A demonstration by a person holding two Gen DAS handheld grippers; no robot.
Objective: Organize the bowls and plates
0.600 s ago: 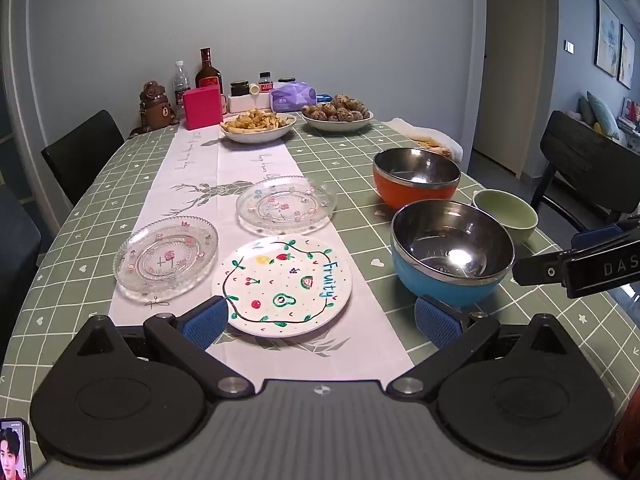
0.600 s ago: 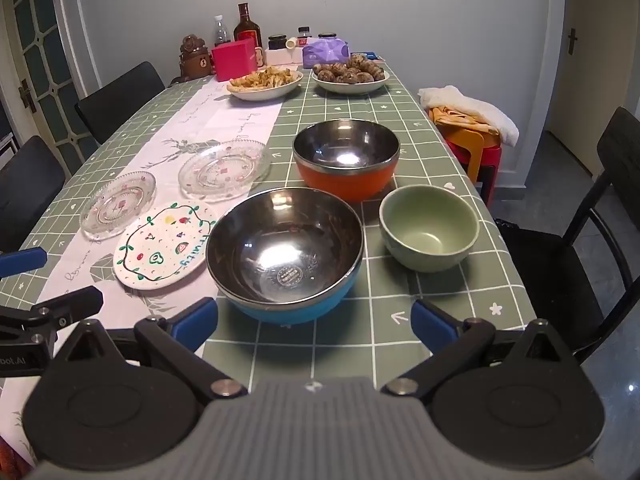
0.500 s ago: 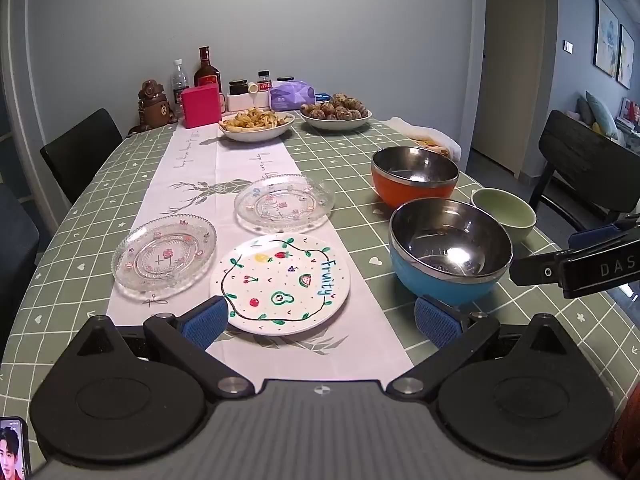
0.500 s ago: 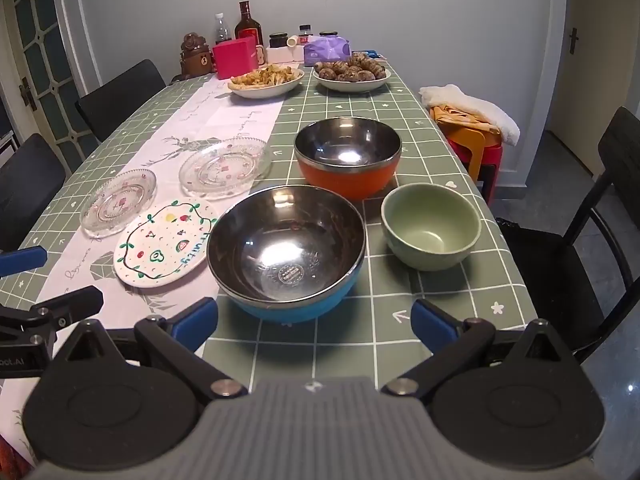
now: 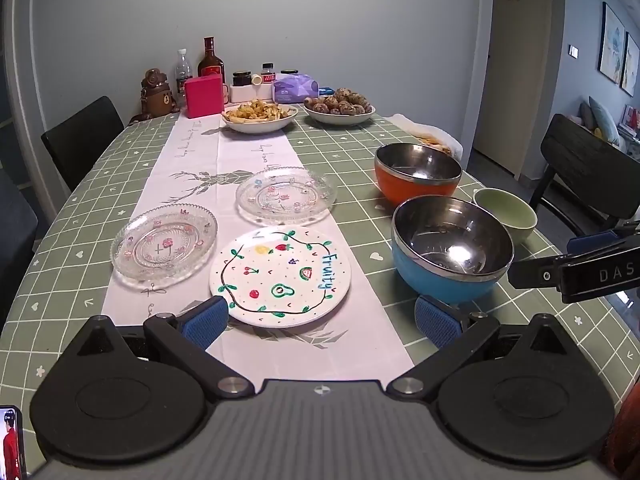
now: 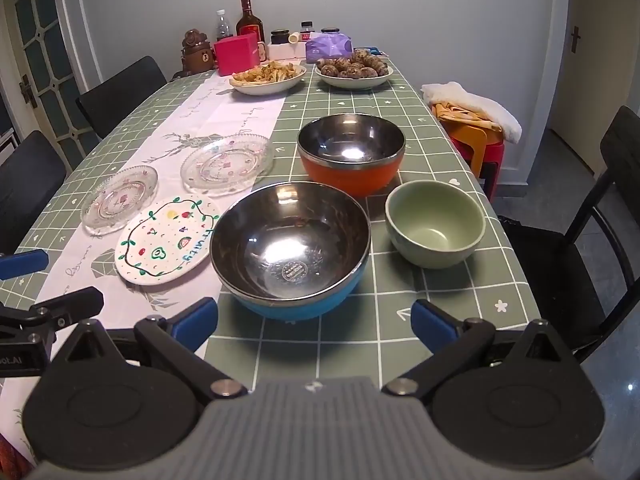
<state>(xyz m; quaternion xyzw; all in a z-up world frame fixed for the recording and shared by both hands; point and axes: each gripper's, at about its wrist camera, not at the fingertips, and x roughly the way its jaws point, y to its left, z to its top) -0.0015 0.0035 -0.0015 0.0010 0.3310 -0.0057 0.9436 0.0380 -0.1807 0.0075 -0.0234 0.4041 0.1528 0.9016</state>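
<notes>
**Both tongs spread wide over an unsorted table**

The left tongs (image 5: 320, 318) hang spread and empty just short of the painted fruit plate (image 5: 280, 276), which lies on the white runner (image 5: 192, 168) with two glass plates, the nearer one (image 5: 164, 244) to its left and the farther one (image 5: 286, 196) behind it, all lying singly with none stacked. That grouping suits the left side: the plates sit within its reach, so it likely handles them.

The right tongs (image 6: 314, 320) are likewise wide apart and holding nothing, set before the blue steel bowl (image 6: 290, 248). Behind that stands the orange steel bowl (image 6: 352, 156), and to the right the small green bowl (image 6: 436, 224); the three stand near one another but not nested. Judging by size, the small bowl could nest in a steel one.

The serving dishes of food (image 6: 268, 76) at the far end of the table (image 6: 460, 280) stand well apart from the task things. Nothing has yet been gathered.
</notes>
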